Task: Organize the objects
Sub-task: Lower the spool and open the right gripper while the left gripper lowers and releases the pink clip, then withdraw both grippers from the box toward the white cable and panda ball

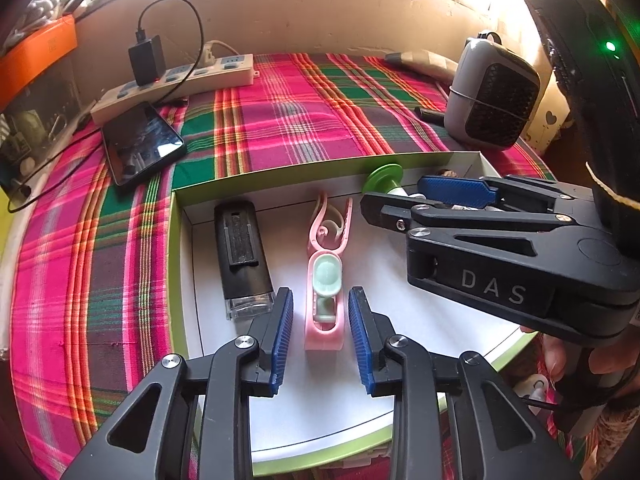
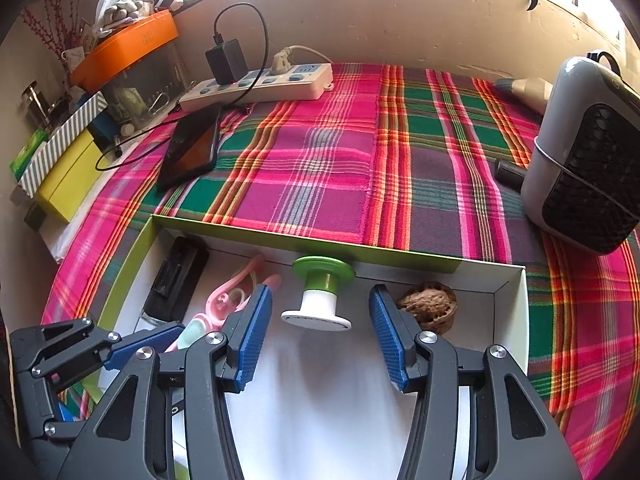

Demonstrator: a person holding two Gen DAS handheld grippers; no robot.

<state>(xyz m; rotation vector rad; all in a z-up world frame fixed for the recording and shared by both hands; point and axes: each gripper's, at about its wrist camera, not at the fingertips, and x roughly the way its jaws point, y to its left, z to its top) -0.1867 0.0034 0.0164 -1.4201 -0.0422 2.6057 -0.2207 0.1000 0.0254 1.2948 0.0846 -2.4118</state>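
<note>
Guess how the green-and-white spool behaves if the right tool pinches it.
The spool looks like rigid plastic, probably light. It lies tilted on its flanges, so it may roll or pivot. The open right tool straddles its narrow waist, where a pinch should hold.

Inside the shallow green-edged box (image 2: 132,256), four things line the far wall: a black flash drive (image 1: 240,256) at the left, a pink clip (image 1: 326,272) beside it, a green-and-white spool (image 2: 320,296), and a walnut (image 2: 430,306) in the right corner. The near half of the white box floor is bare. The left gripper (image 1: 320,336) straddles the clip's near end, jaws apart, the flash drive just outside its left finger. The right gripper (image 2: 318,332) stands open before the spool, the walnut close behind its right finger. Beyond the box, the plaid cloth (image 2: 320,152) lies open in the middle, bounded by a phone (image 2: 192,150) and power strip (image 2: 260,84) on the left and a grey heater (image 2: 584,152) on the right.
</note>
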